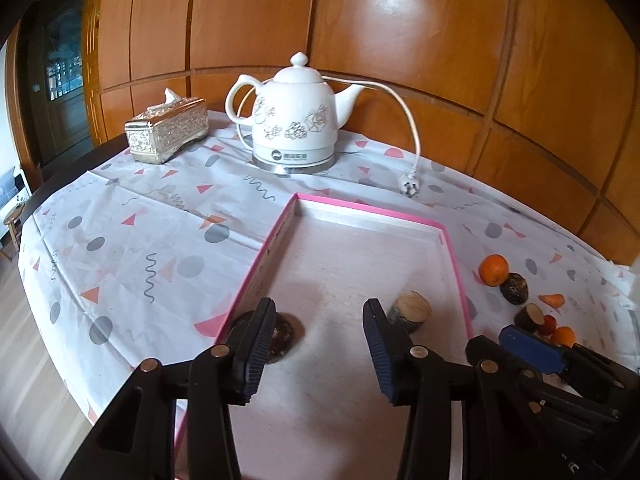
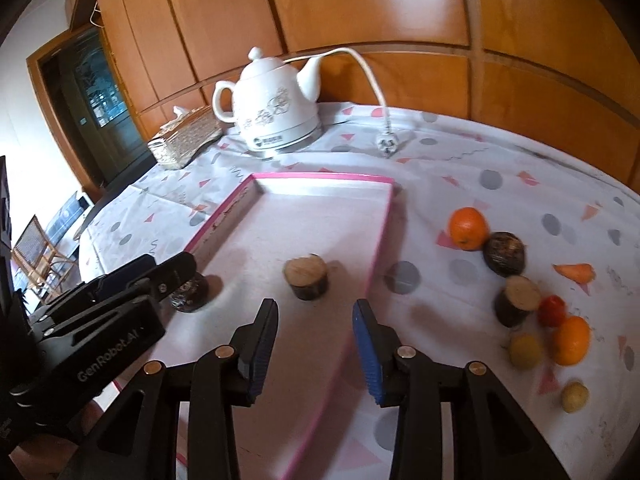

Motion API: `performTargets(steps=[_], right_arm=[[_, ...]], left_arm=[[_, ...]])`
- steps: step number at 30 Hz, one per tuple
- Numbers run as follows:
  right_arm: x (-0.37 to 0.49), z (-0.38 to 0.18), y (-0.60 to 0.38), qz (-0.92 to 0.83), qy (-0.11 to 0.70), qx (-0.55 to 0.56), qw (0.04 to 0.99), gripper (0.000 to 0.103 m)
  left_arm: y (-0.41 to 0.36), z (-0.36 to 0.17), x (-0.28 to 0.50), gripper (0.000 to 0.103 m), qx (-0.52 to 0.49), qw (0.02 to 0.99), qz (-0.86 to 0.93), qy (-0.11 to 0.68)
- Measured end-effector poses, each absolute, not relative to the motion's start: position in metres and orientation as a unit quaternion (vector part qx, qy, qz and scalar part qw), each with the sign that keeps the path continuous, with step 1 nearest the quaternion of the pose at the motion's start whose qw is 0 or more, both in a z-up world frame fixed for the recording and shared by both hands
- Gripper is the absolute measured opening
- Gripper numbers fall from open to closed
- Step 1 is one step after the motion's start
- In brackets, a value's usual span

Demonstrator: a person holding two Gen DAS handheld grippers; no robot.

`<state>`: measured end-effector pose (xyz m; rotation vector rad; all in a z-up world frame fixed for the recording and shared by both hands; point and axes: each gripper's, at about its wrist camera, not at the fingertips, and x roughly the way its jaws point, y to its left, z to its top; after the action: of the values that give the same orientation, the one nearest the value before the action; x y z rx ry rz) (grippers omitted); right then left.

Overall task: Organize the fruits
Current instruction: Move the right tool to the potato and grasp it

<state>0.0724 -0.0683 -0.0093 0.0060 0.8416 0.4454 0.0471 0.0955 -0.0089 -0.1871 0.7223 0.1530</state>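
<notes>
A pink-rimmed tray [image 1: 362,204] [image 2: 320,177] lies on the patterned tablecloth. In it lie a dark round fruit [image 1: 285,333] [image 2: 191,292] at the left and a cut brown cylinder piece [image 1: 410,310] [image 2: 307,277] at the right. My left gripper [image 1: 320,344] is open and empty above the tray, between those two. My right gripper [image 2: 316,344] is open and empty over the tray's right rim. Right of the tray lie an orange [image 2: 468,227] [image 1: 494,269], a dark fruit [image 2: 504,254], another cut piece [image 2: 516,300], a carrot piece [image 2: 574,272], a red fruit [image 2: 552,310], another orange [image 2: 572,340] and two yellowish fruits [image 2: 525,350].
A white electric kettle [image 1: 298,120] [image 2: 276,112] stands at the back with its cord and plug [image 1: 410,186] loose on the cloth. A gold tissue box [image 1: 168,130] stands at the back left. Wooden wall panels rise behind the table. The table edge drops off at the left.
</notes>
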Motion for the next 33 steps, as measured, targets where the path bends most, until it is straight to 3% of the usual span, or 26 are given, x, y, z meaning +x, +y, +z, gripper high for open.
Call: performTargets(steps=[16,33], right_arm=[[0.045,-0.006,-0.131,0.131,0.377,0.008,0.917,0.039],[0.027,-0.043,-0.25,-0.003,0.415,0.076,0.907,0.039]], left_arm=[[0.053,0.001,0.032,0.053,-0.069,0.935,0.023,0.346],[-0.024,-0.008,0.031,0.053,-0.033,0.921,-0.101,0.375]])
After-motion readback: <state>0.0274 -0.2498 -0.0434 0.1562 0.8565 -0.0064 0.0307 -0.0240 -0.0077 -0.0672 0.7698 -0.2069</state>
